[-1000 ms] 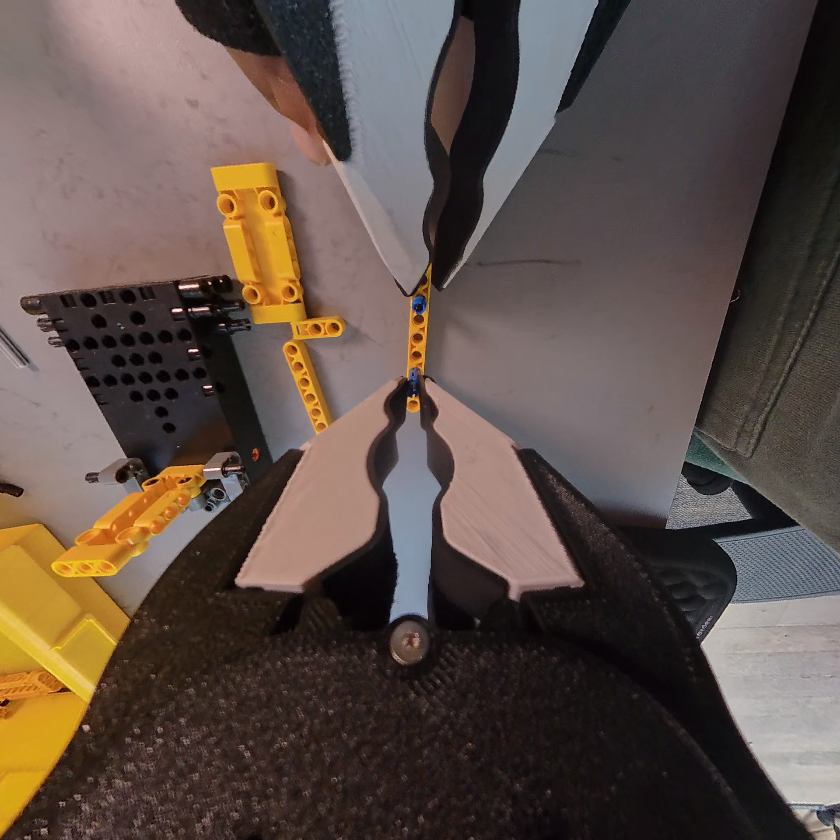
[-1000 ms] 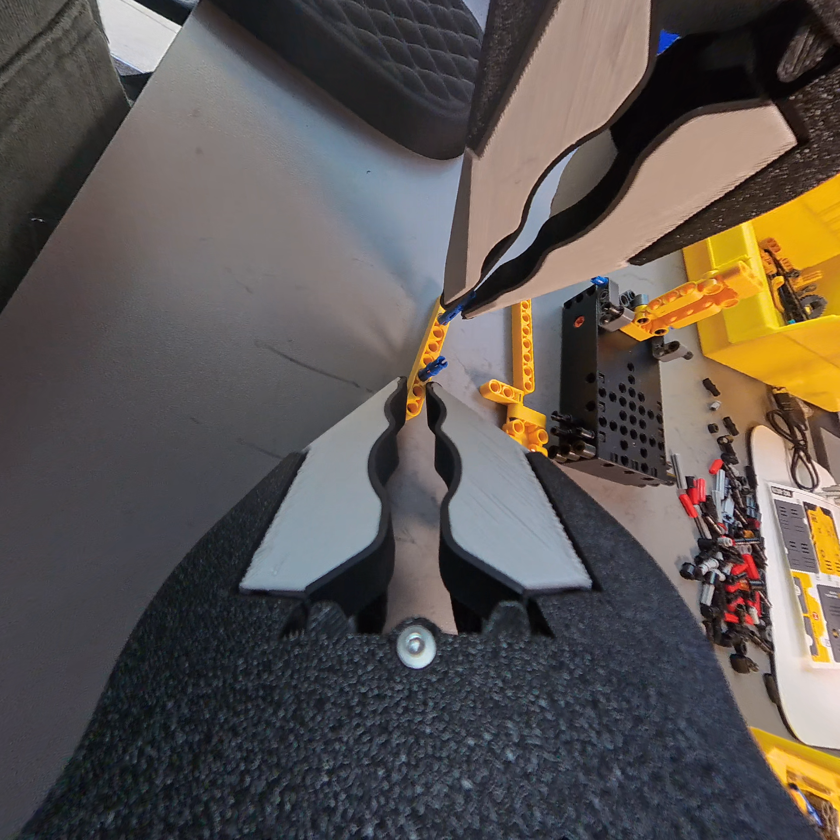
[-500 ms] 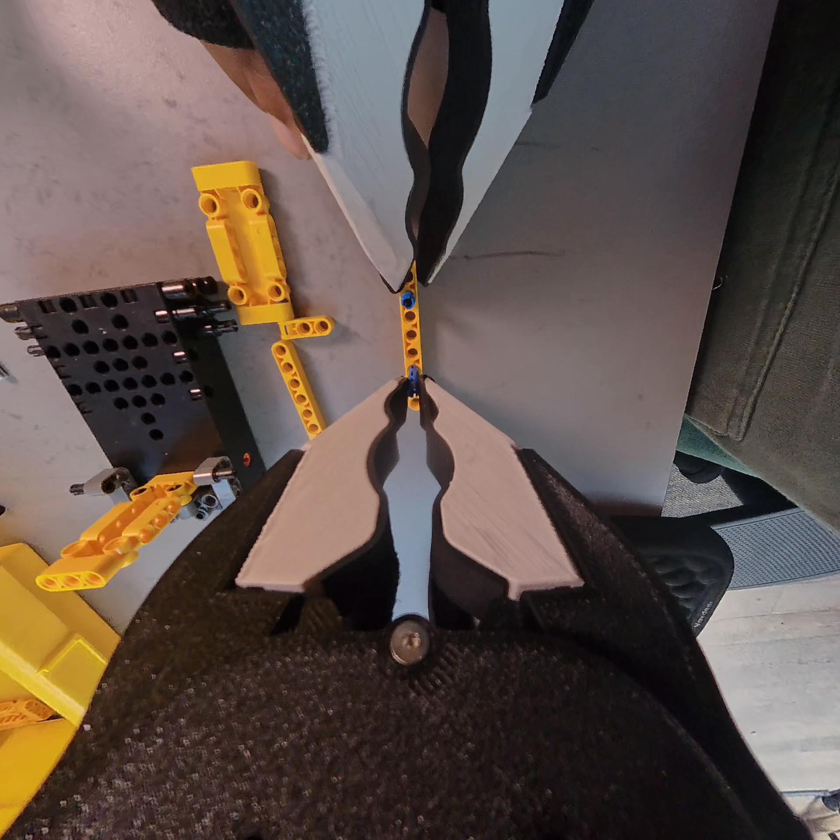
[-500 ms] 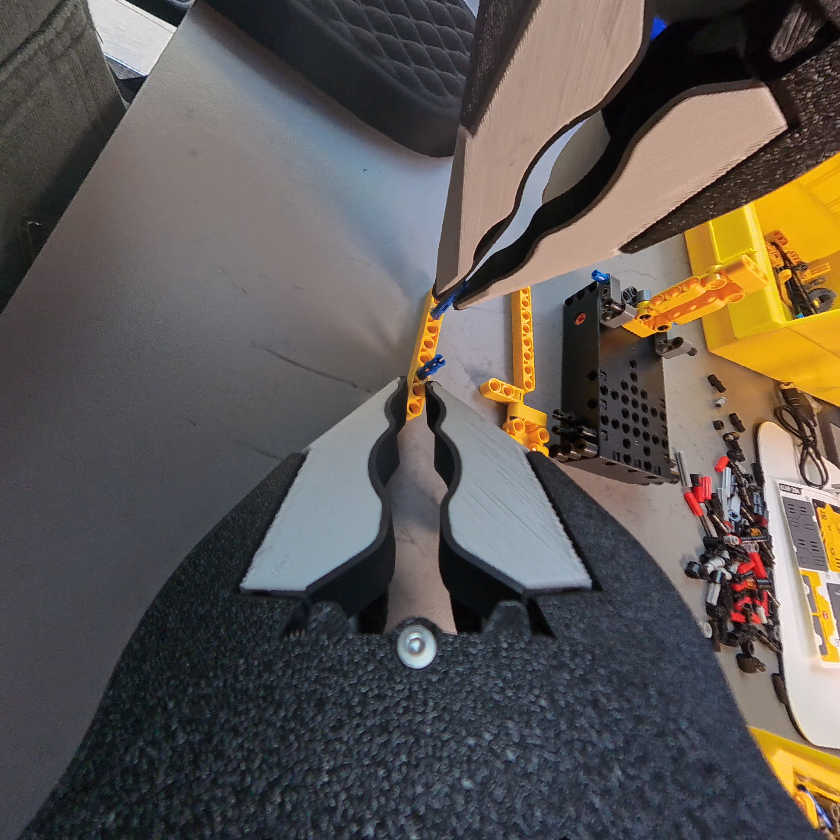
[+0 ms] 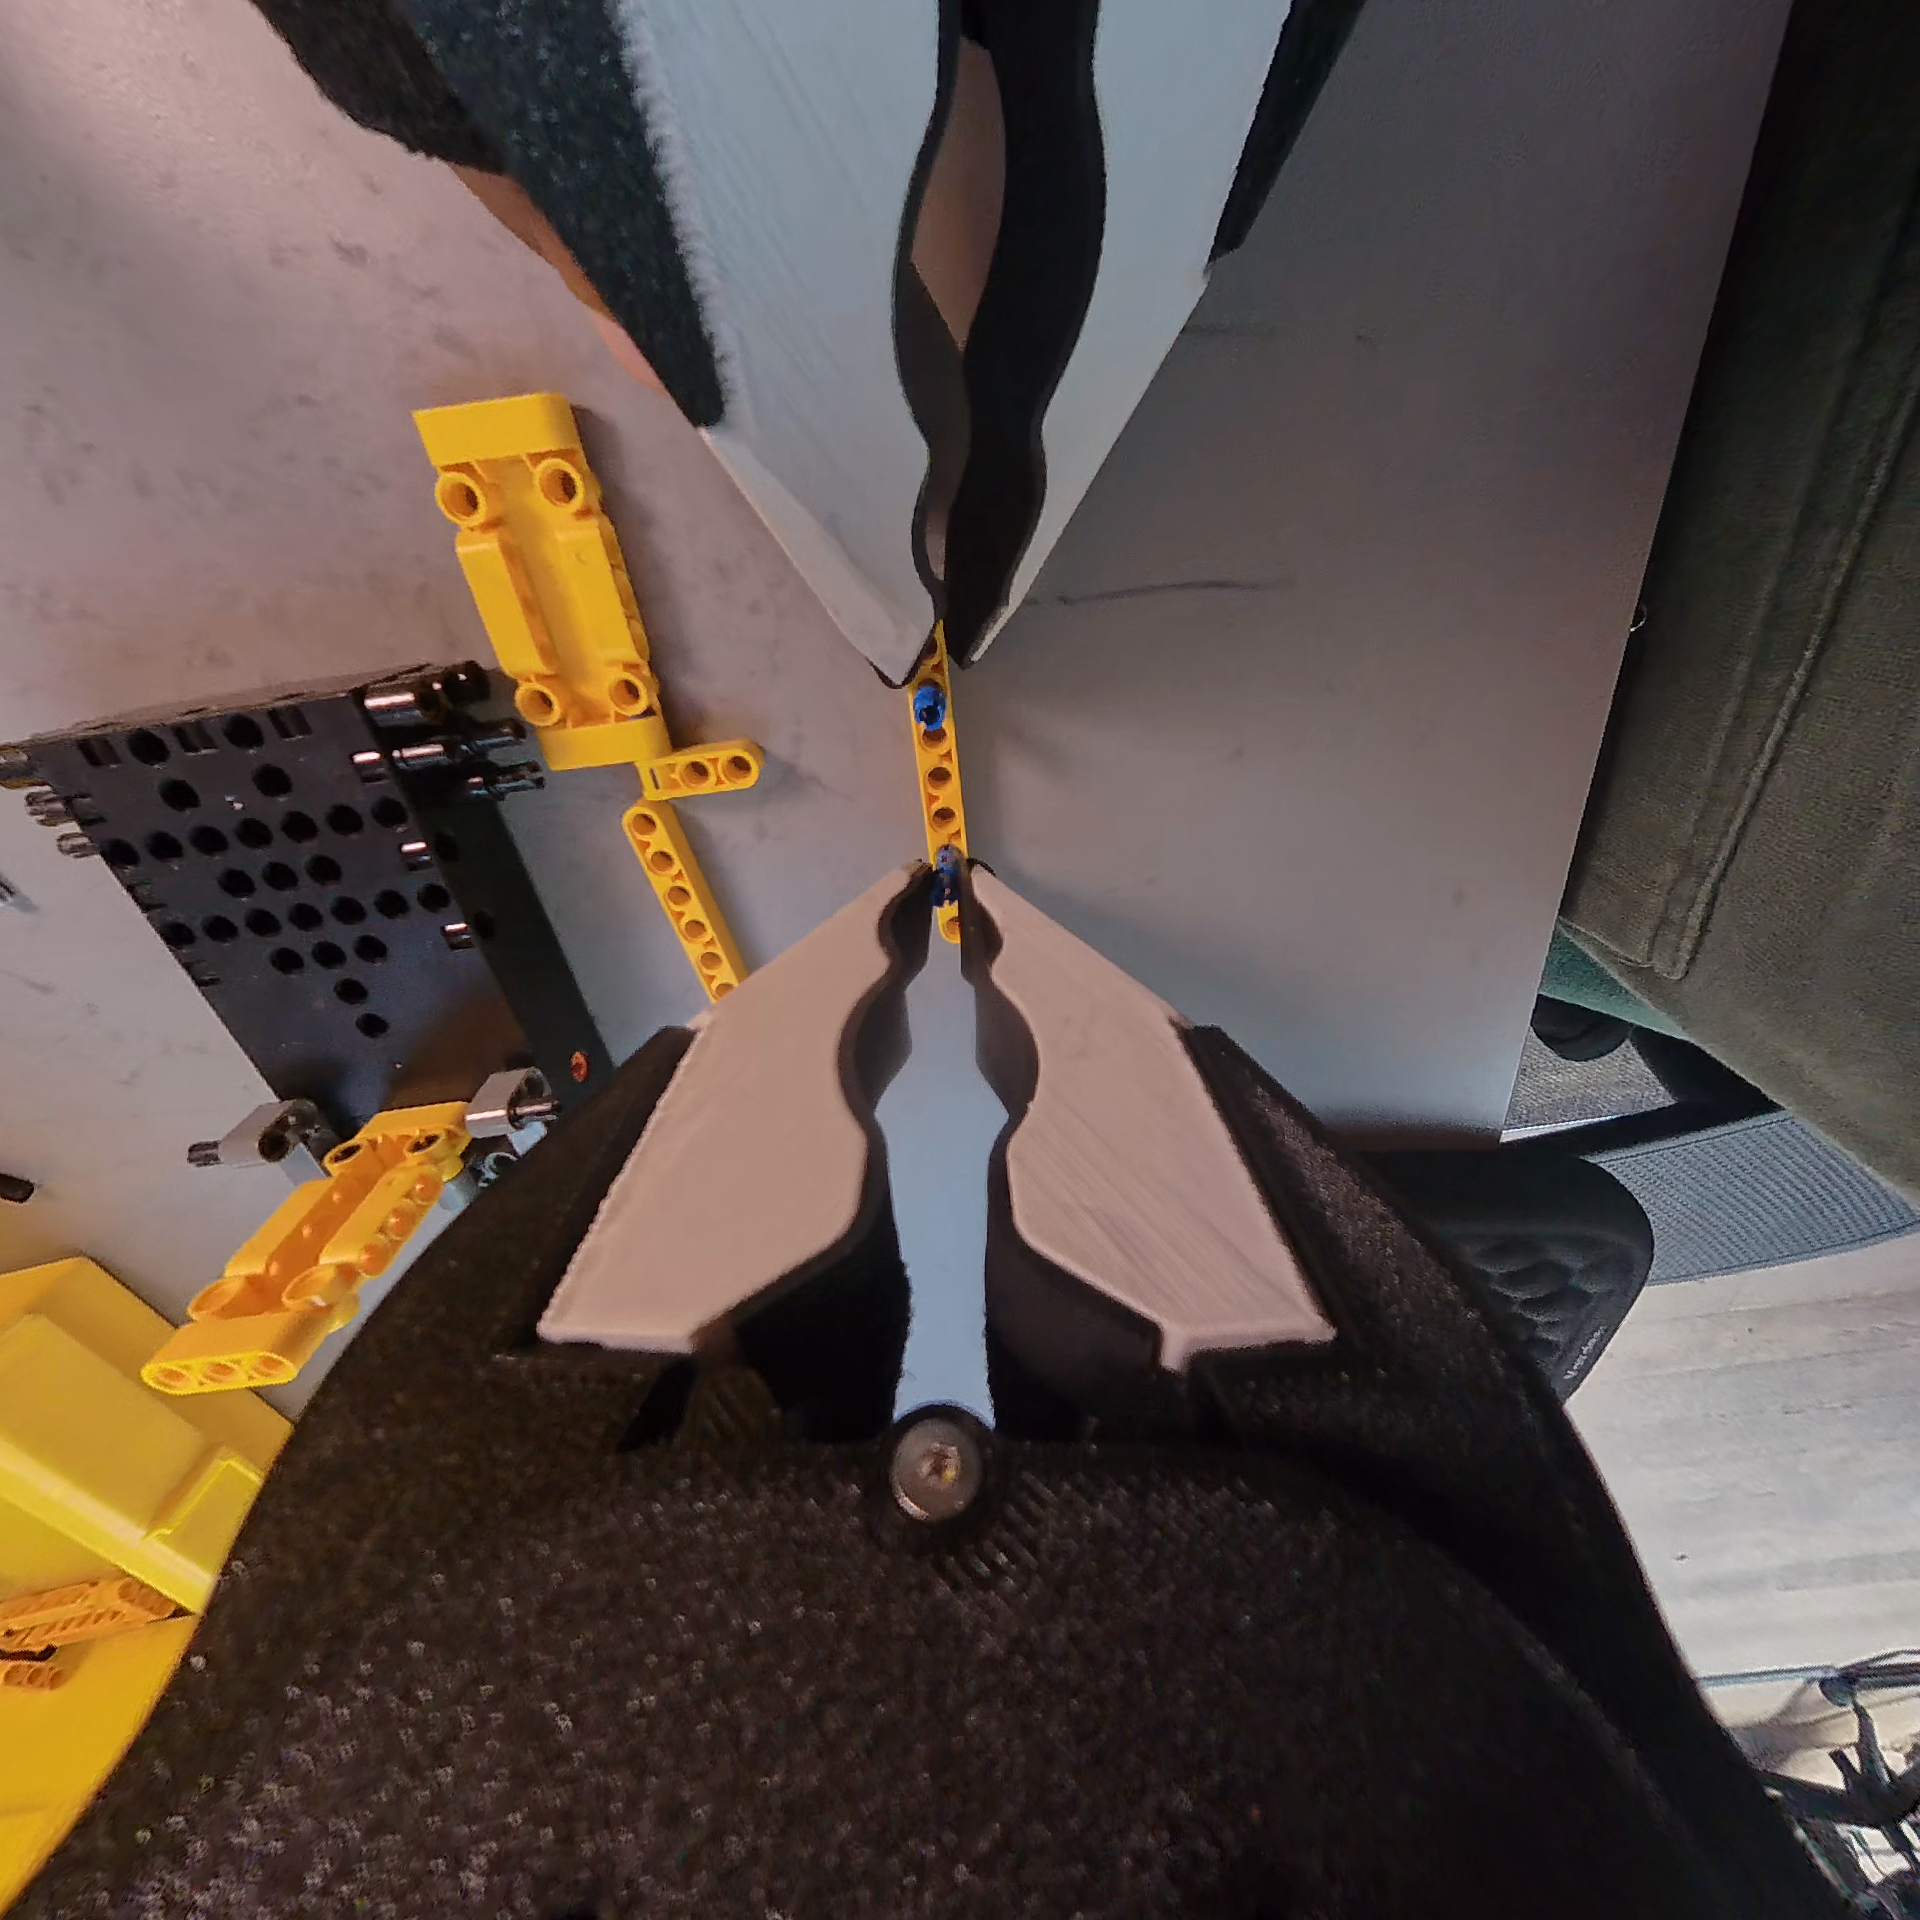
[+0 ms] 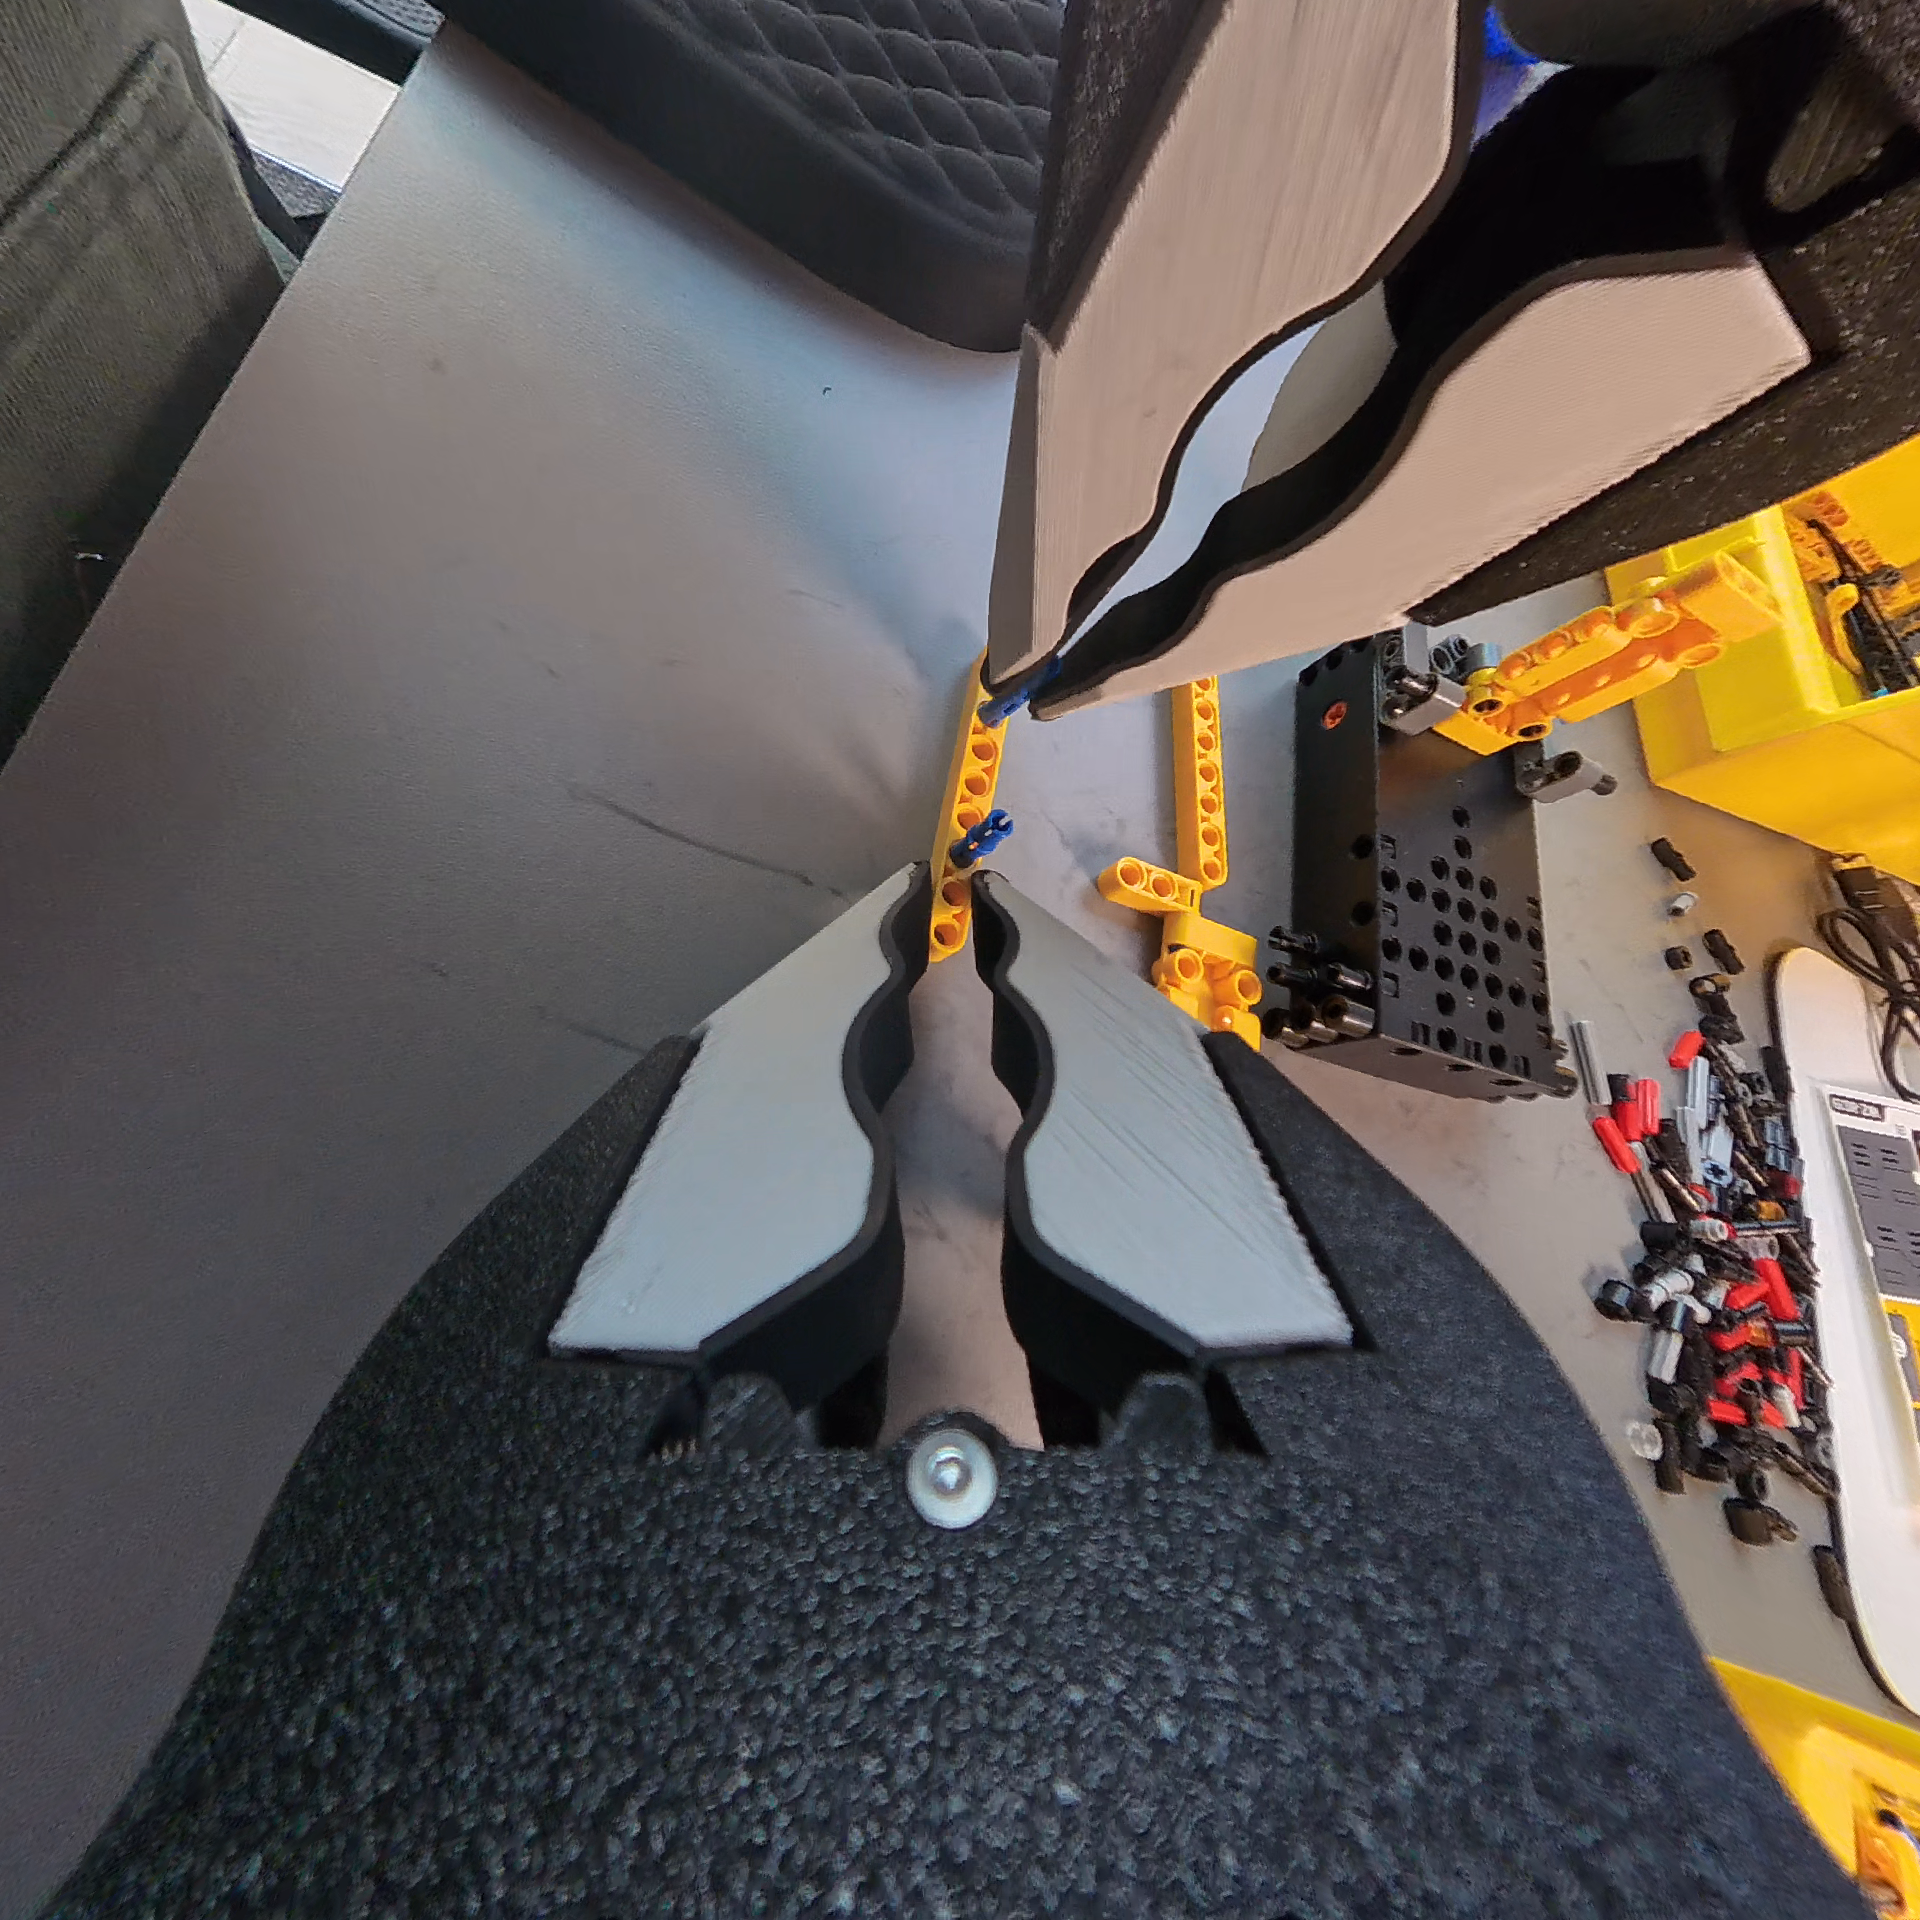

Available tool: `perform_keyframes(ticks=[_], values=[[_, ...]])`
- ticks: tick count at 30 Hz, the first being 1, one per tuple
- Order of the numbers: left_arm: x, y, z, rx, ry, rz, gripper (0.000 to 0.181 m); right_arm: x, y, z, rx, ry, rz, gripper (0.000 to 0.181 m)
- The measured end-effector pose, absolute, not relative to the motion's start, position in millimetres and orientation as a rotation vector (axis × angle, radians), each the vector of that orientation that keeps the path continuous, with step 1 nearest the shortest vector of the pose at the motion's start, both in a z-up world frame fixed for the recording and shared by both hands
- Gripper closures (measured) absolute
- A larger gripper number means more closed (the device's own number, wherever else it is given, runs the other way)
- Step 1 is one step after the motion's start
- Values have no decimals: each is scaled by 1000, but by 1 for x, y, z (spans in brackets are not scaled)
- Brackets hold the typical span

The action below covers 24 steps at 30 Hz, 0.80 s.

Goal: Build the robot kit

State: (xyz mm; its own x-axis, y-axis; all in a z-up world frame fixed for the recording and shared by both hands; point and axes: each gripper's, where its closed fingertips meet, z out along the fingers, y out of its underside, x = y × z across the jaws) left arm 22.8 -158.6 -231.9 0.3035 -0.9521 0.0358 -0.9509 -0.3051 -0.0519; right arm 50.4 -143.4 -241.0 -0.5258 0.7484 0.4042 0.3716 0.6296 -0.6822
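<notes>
A thin yellow holed beam (image 5: 940,795) with two blue pins (image 5: 927,707) is held in the air between both grippers, above the grey table (image 5: 1299,831). My left gripper (image 5: 948,896) is shut on its near end, where one blue pin sits between the tips. My right gripper (image 5: 938,652) comes in from the top and is shut on the far end. In the right wrist view my right gripper (image 6: 951,906) clamps the beam (image 6: 971,790) just below a blue pin (image 6: 979,836). The left gripper (image 6: 1023,694) pinches the other end at the second pin.
A black perforated plate (image 5: 260,862) with pins lies at left, beside a yellow block (image 5: 540,582), a long yellow beam (image 5: 681,894) and a short one (image 5: 701,771). A yellow bin (image 6: 1787,707), a pile of small pins (image 6: 1714,1278) and a booklet (image 6: 1881,1195) are to the right. A person's dark clothing (image 5: 1787,623) is beyond the table edge. There is about 4 cm between the tips of the two grippers. My right tips are roughly 6 cm from the yellow block (image 5: 540,582).
Both grippers keep their hold on the beam. The pair has drifted slightly over the table, so the parts behind shift a little. No grip has changed.
</notes>
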Motion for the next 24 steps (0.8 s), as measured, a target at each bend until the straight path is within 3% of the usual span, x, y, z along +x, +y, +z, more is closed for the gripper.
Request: perform_keyframes(ticks=[24], values=[[19,-156,-232,-2433,1735,-236,177,48,-141,-241,-904,-2148,697,174]])
